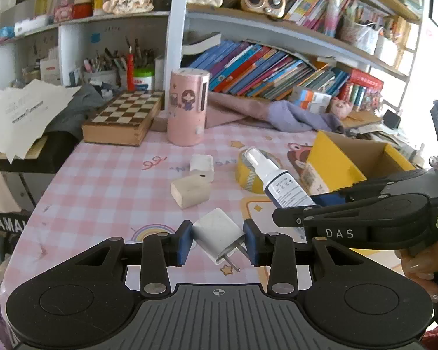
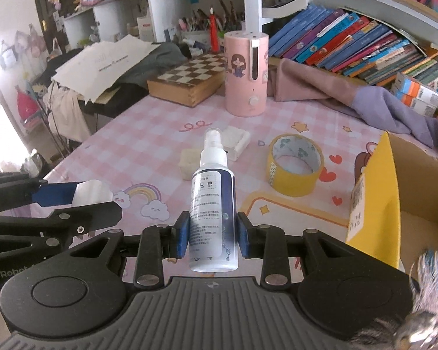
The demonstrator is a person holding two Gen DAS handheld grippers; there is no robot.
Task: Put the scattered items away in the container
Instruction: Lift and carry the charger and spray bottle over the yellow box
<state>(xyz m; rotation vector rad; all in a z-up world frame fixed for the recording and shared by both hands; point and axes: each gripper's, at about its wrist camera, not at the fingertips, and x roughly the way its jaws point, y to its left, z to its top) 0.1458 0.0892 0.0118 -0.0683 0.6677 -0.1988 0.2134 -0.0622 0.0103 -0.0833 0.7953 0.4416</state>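
Observation:
My left gripper is shut on a white charger plug, prongs toward the camera, held above the pink checked tablecloth. My right gripper is shut on a white-and-navy spray bottle, nozzle pointing away. The left wrist view shows that bottle in the right gripper at the right. The right wrist view shows the charger in the left gripper at the left. An open yellow cardboard box stands at the right. A yellow tape roll and two white blocks lie on the cloth.
A pink humidifier and a wooden chess box stand at the back of the table. Purple cloth lies against shelves of books. Papers and dark fabric hang over the far left edge. A hand grips the right tool.

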